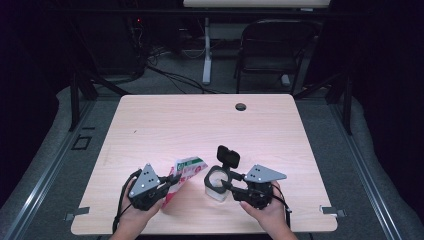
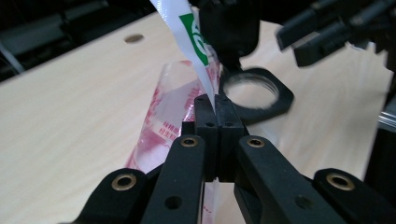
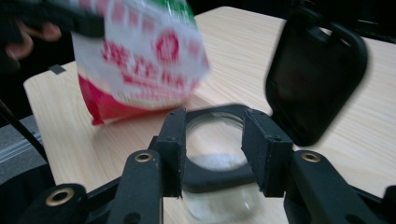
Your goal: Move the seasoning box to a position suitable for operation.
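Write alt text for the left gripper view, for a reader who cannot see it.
The left gripper, its two black jaws shut, pinches the edge of a red, white and green printed plastic bag above a light wooden table. Just beyond the bag stands a clear jar with a black collar and its black flip lid raised.

The bag (image 1: 186, 172) and jar (image 1: 218, 182) crowd the gap between the two grippers; beyond them the table (image 1: 200, 125) lies bare.
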Action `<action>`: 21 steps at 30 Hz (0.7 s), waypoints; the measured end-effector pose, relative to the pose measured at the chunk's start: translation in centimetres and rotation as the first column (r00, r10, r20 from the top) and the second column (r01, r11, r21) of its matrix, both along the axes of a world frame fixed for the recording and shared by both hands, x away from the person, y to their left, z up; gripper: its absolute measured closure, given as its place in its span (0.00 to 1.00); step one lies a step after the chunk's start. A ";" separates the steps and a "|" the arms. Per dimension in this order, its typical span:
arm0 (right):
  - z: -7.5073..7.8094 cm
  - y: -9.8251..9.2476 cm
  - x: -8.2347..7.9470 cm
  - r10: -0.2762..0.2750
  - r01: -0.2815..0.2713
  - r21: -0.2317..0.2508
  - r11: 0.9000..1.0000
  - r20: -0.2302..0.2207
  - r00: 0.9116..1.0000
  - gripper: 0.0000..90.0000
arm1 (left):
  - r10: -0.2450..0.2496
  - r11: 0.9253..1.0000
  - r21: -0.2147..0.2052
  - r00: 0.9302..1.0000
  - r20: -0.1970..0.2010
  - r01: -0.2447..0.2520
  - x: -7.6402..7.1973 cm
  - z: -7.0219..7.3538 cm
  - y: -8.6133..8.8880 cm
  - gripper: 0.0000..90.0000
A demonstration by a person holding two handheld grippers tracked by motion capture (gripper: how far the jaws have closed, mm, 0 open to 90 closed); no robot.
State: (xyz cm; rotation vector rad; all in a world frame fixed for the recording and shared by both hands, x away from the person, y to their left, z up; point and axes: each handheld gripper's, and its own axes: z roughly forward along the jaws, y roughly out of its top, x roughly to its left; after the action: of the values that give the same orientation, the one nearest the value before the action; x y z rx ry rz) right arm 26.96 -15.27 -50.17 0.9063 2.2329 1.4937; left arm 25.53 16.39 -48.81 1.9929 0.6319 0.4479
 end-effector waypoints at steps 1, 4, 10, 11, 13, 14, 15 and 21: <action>0.1 0.4 0.2 0.018 -0.018 0.007 1.000 -0.005 1.000 0.65 | -0.003 1.000 0.003 1.000 -0.009 0.003 -0.1 -0.2 0.0 1.00; 0.0 1.3 0.8 0.050 -0.050 0.004 0.999 -0.012 0.999 0.64 | -0.012 1.000 0.001 1.000 -0.022 0.012 -0.5 -0.7 -0.1 1.00; -0.2 3.1 1.8 0.097 -0.097 -0.011 0.995 0.003 0.995 0.58 | -0.009 1.000 -0.004 0.999 -0.031 0.009 -0.8 -0.7 0.4 1.00; -0.2 3.3 2.0 0.106 -0.105 -0.004 0.994 0.000 0.994 0.58 | -0.009 1.000 -0.009 1.000 -0.027 0.008 -0.8 -0.8 0.4 1.00; -0.1 3.8 2.4 0.119 -0.119 -0.001 0.993 0.001 0.993 0.57 | -0.008 1.000 -0.004 1.000 -0.030 0.008 -0.8 -0.7 0.6 1.00; 0.0 4.0 2.6 0.127 -0.127 -0.004 0.992 0.000 0.992 0.57 | -0.007 1.000 -0.005 1.000 -0.027 0.006 -0.9 -0.7 0.6 1.00; 0.0 4.3 2.8 0.133 -0.133 -0.008 0.991 0.004 0.991 0.57 | -0.006 1.000 -0.004 1.000 -0.027 0.006 -0.9 -0.7 0.6 1.00; 0.2 5.5 3.5 0.179 -0.179 0.026 0.984 -0.006 0.984 0.56 | -0.005 1.000 -0.006 1.000 -0.026 0.005 -0.9 -0.7 0.9 1.00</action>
State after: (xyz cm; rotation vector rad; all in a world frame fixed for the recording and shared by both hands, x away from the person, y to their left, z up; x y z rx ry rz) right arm 30.42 -9.75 -49.97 0.7358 2.3603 1.6006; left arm 24.62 17.29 -49.53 1.9975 0.6430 0.4177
